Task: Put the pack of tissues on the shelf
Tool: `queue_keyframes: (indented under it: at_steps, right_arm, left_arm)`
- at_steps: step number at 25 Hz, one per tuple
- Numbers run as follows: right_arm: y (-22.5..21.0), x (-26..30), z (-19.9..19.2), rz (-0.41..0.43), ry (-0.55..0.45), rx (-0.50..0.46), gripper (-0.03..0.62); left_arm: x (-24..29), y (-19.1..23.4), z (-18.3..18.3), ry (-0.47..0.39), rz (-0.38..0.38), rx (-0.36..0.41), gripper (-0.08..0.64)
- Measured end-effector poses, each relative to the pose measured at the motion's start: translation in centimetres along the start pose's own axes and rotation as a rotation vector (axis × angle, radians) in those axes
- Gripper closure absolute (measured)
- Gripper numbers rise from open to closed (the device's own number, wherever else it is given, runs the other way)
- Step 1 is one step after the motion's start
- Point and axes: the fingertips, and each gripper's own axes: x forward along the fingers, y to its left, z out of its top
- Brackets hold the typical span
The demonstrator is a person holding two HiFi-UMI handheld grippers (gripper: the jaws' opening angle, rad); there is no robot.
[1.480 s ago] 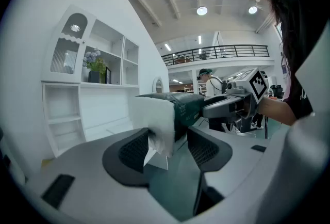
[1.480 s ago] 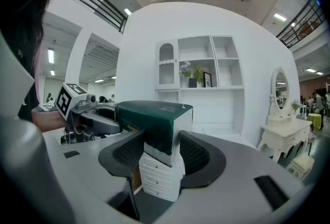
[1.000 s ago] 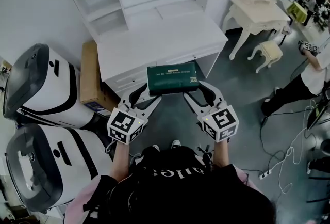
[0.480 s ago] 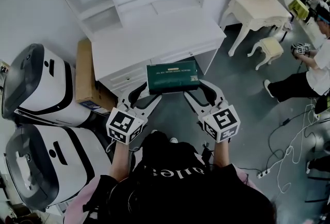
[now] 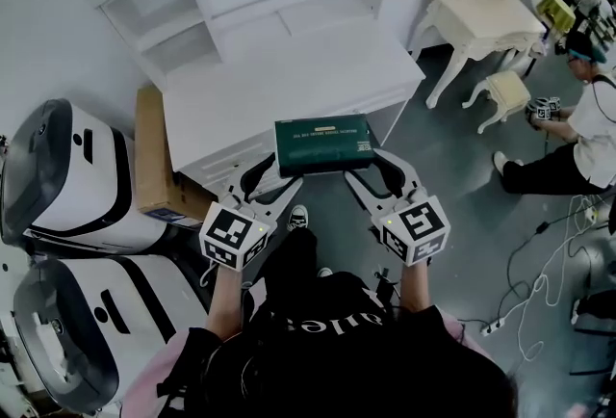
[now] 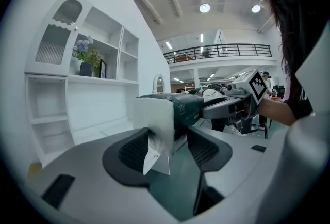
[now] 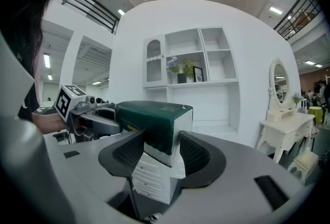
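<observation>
The left hand-held gripper (image 5: 277, 175) and the right hand-held gripper (image 5: 368, 169) each squeeze 1 end of the pack of tissues (image 5: 322, 144), held between them. It looks light and soft, so both ends need a gentle hold.

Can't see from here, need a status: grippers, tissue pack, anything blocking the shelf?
Left gripper and right gripper each shut on one end of the pack of tissues. Pack in air before white desk. Nothing seen blocking shelf.

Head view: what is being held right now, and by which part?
The green rectangular pack of tissues, clamped at its short ends: left gripper tongs on the left end, right gripper on the right.
</observation>
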Motion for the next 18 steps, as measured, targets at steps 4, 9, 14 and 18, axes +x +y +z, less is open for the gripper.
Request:
queue_keyframes:
  at_steps: [4,9,14,18]
  right_arm:
    - [-3.0,3.7,0.8,-0.018,0.003,0.001,0.353]
    - [-7.9,11.3,3.8,-0.055,0.015,0.012,0.353]
    - [-9.0,13.4,4.9,-0.069,-0.004,0.014,0.353]
    - [-10.2,16.5,5.9,-0.076,-0.007,0.006,0.353]
  left_arm:
    - [3.3,3.8,0.2,-0.007,-0.017,0.001,0.313]
    - [8.8,11.8,2.1,-0.014,-0.053,0.008,0.313]
    - [10.0,14.3,3.0,-0.028,-0.064,0.043,0.313]
    - [11.3,17.5,3.4,-0.038,-0.067,0.048,0.313]
